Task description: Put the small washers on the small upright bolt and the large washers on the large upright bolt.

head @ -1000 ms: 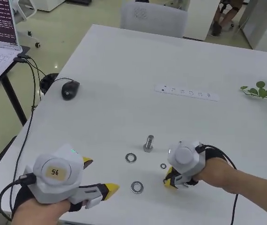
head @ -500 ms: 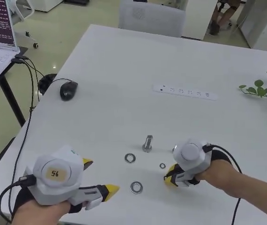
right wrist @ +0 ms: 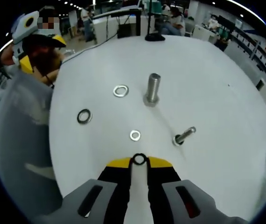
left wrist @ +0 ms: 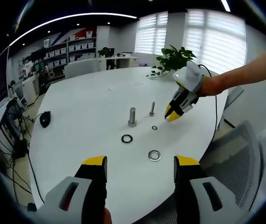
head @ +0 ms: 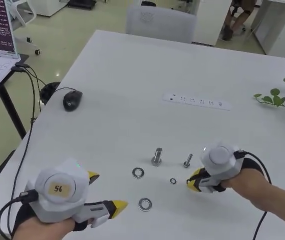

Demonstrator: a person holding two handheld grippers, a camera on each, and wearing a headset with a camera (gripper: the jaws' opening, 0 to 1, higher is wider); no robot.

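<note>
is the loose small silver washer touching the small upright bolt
Apart. The right gripper view shows bare white table between the small silver washer and the small upright bolt.

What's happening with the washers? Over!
Right gripper shut on small washer. Left gripper open, empty. Small bolt, large bolt bare; three washers loose. Nothing blocking.

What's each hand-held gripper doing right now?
Left hand-held gripper: open, empty.
Right hand-held gripper: shut on a small washer.
</note>
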